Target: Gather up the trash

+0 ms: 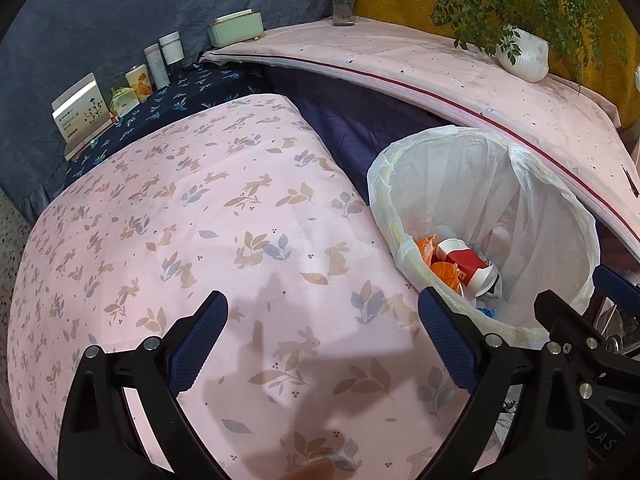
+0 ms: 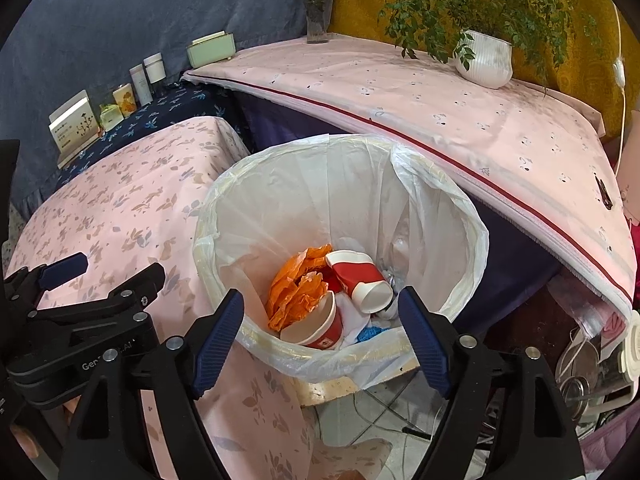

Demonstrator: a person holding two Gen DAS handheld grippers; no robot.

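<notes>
Both the left gripper (image 1: 322, 338) and right gripper (image 2: 320, 334) spread empty; lined bin (image 2: 472, 216) already holds paper cups (image 2: 360, 276) and orange wrappers (image 2: 296, 292), the rabbit-print surface (image 1: 200, 220) apparently cleared.

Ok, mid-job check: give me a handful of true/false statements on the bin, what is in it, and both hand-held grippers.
1. The left hand-held gripper is open and holds nothing. True.
2. The right hand-held gripper is shut on a paper cup. False: it is open and empty, above the near rim of the trash bin.
3. The bin has a white plastic liner. True.
4. The bin holds no trash. False: red and white paper cups and an orange crumpled wrapper lie at the bottom.
5. The white plant pot stands on the rabbit-print cloth. False: it stands on the pink cloth with the dark red stripe.
</notes>
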